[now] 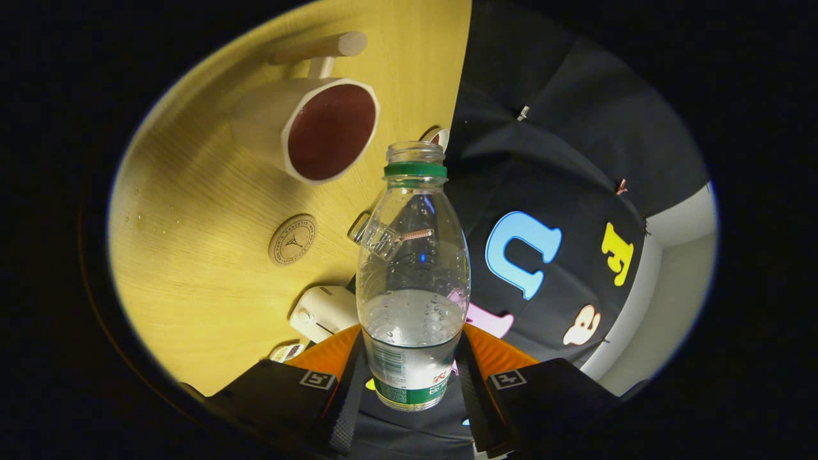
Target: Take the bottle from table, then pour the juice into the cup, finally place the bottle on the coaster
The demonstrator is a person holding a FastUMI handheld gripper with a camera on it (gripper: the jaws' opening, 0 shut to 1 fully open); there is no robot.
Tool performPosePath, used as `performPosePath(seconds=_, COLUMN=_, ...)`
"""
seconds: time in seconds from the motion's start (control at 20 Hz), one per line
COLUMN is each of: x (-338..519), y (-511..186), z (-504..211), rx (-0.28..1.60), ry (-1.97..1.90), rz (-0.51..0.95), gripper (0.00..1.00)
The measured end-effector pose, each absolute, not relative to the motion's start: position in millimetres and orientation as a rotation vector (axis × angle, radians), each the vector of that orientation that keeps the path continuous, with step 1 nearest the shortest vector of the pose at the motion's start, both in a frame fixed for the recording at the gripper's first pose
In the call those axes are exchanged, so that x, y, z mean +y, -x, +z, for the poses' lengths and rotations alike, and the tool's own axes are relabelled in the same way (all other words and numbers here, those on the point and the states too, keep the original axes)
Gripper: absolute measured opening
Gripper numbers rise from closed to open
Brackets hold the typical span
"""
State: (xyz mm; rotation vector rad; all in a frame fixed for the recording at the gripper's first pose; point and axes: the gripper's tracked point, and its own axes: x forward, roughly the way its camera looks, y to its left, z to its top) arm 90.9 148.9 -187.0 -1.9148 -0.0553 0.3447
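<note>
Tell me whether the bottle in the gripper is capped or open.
Open. The bottle, clamped between both fingers of the gripper, shows a bare threaded neck above its green ring, with no cap on top.

Uncapped bottle (412, 281) half full, cup (313, 128) beyond

The bottle (413, 281) hides most of a small clear thing (367, 231), perhaps a clip, mid-frame on the table (192, 268).
</note>
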Motion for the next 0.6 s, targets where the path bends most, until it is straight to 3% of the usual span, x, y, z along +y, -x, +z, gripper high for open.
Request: performPosePath(seconds=0.6, x=137, y=-57, z=-239, rx=0.306, ry=0.982, rz=0.365, gripper=0.73)
